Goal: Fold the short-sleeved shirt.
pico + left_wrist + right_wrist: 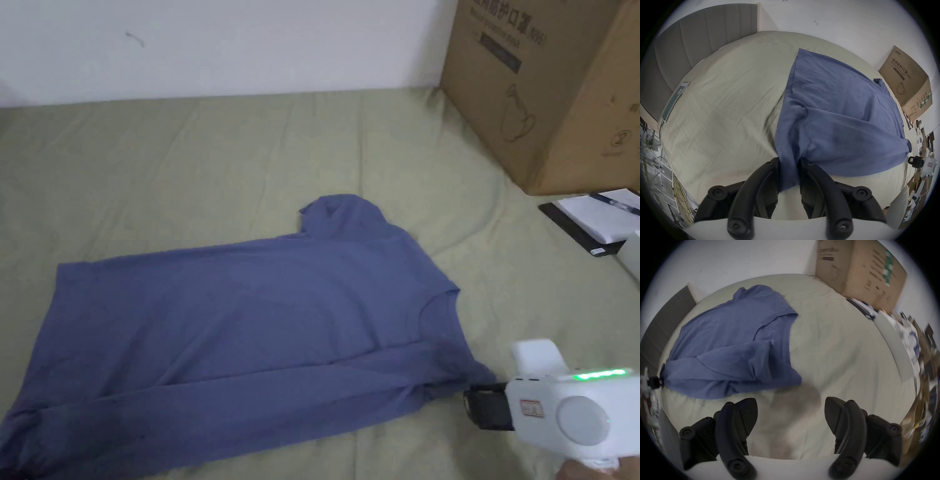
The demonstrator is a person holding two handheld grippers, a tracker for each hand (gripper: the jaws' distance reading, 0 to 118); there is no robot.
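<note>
I have the short-sleeved shirt lying on the bed, spread lengthwise with its hem toward my left and its neckline toward my right, and I judge the fold barely begun: the near long edge has been turned over onto the body in a band along the side closest to me, while the far sleeve lies out flat and unfolded. By my reckoning that leaves the far side to bring in, then the crosswise folds. My left tongs are closed on a bunched corner of the cloth at the hem end, fabric squeezed between both jaws and hanging down past them in the left gripper view. My right tongs stand wide apart with nothing between them, only bare sheet beneath; in the head view they sit just beside the shoulder end of the folded band, possibly touching it, though I cannot tell. In the right gripper view the shirt lies ahead and to the left of the open jaws, near but not within them. A cardboard box stands on the bed well beyond the collar.
</note>
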